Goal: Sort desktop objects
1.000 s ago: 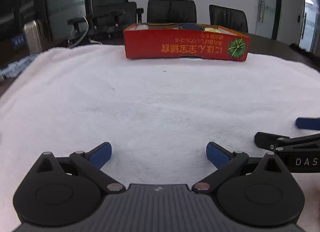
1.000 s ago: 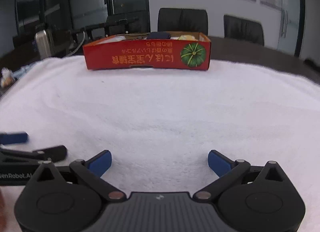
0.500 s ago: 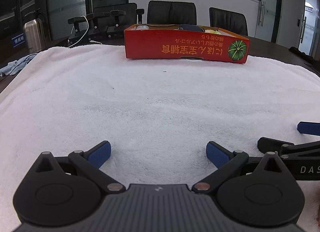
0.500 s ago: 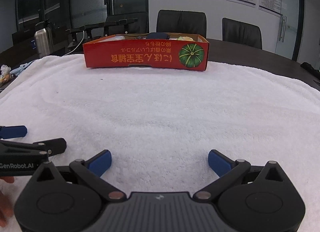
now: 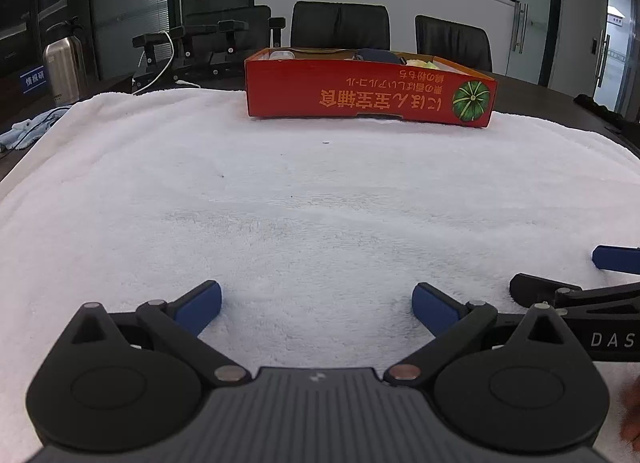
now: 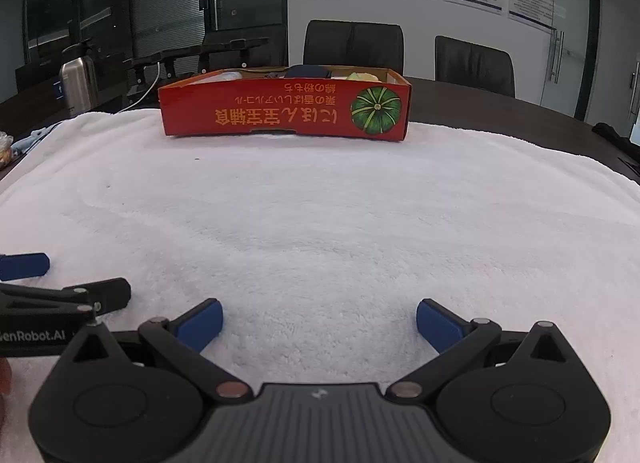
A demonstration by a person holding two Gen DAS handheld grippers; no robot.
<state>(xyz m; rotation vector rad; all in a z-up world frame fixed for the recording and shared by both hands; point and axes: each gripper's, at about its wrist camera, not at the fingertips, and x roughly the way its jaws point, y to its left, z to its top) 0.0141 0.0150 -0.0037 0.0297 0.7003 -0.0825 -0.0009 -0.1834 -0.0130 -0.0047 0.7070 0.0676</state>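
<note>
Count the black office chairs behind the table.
2. One chair stands directly behind the red box; the other chair is to its right. More may be hidden in the dark area at left.

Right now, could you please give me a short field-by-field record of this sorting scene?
surface: white towel over a dark table
container: red box at the towel's far edge, open top, items inside only partly visible
loose items on towel: none seen
left gripper: open, holding nothing, low over the towel
right gripper: open, holding nothing, beside the left one
background: steel flask, office chairs
</note>
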